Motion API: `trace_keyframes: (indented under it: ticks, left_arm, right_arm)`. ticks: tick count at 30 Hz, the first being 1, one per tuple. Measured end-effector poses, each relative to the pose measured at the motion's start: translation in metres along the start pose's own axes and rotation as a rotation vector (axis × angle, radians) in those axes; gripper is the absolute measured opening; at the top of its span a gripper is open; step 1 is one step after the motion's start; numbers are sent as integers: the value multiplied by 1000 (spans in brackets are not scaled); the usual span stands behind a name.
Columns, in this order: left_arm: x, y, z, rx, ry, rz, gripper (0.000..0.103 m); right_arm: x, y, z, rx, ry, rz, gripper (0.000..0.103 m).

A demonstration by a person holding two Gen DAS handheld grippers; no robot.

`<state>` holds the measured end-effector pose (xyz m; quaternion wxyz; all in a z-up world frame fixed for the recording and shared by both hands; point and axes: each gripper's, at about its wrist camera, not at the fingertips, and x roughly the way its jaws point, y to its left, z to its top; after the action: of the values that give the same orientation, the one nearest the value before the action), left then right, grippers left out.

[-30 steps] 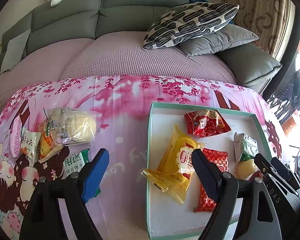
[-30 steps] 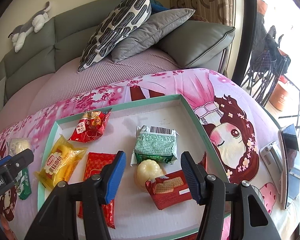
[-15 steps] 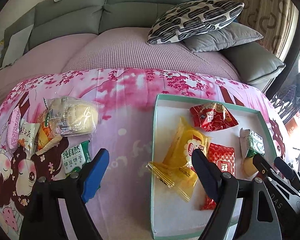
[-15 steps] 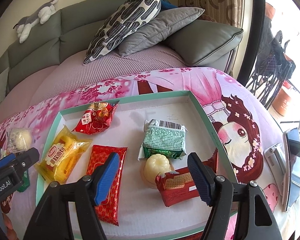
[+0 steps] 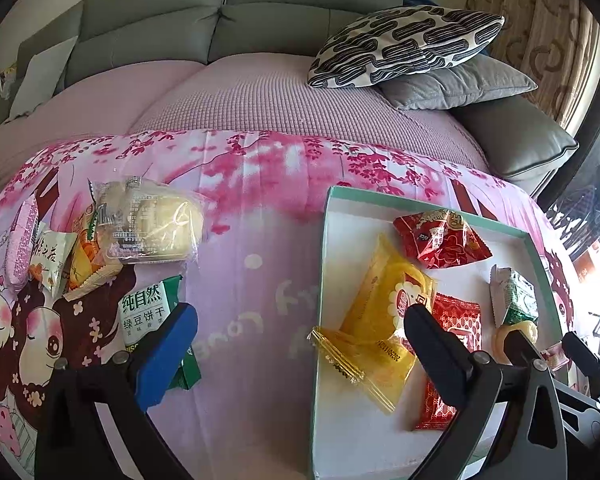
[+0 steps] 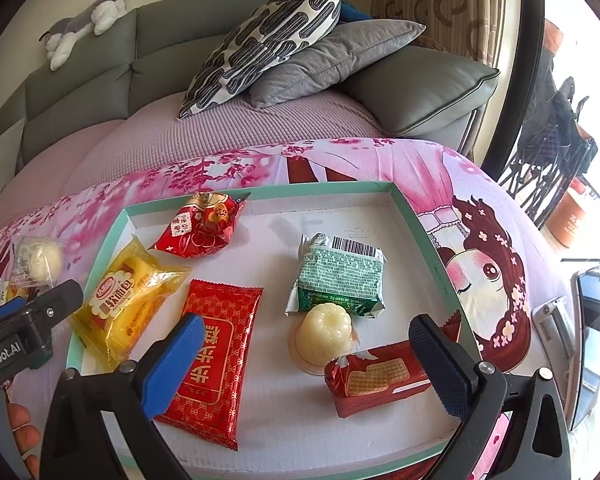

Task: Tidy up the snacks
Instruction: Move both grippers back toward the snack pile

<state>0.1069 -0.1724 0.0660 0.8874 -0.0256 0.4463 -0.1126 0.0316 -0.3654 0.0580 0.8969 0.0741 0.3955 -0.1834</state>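
step: between picks, snacks partly boxed | left hand-held gripper (image 5: 300,344), right hand-held gripper (image 6: 306,340): just spread apart, empty | next: probably green biscuit pack (image 5: 148,314), lower left

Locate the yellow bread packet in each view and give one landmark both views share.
Left wrist view: yellow bread packet lies right of centre, its near end poking over the tray's left rim.
Right wrist view: it lies at the left, inside the tray.
Shared landmark: the teal-rimmed tray.

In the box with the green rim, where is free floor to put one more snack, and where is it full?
Free: the far right corner of the box, behind the green packet, and the white strip along the near rim. Crowded: the left half around the yellow bread bag and flat red packet, and beside the pudding cup.
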Motion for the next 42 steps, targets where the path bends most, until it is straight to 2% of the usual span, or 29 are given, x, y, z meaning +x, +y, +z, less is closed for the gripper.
trace_keyframes:
  ticks: [8,14,22,27,35,42]
  left_arm:
    - [-3,3,0,-4,-25,-24,103]
    - [-6,12,1,-20,-27,-28,103]
    - [-22,38,7,-11,-66,106,103]
    - [-27,67,7,-59,-60,165,103]
    - [-38,102,5,-124,-68,198,103]
    - [-39,129,1,-148,-40,225,103]
  right_arm:
    - [-1,2,0,0,-11,7,103]
    - [-5,13,0,-13,-15,49,103]
    - [-9,43,-1,-58,-9,96,103]
    - [-12,67,-4,-94,-4,128,103]
    - [-15,102,-8,-159,1,144,103]
    - [-19,126,-11,-180,-3,159,103]
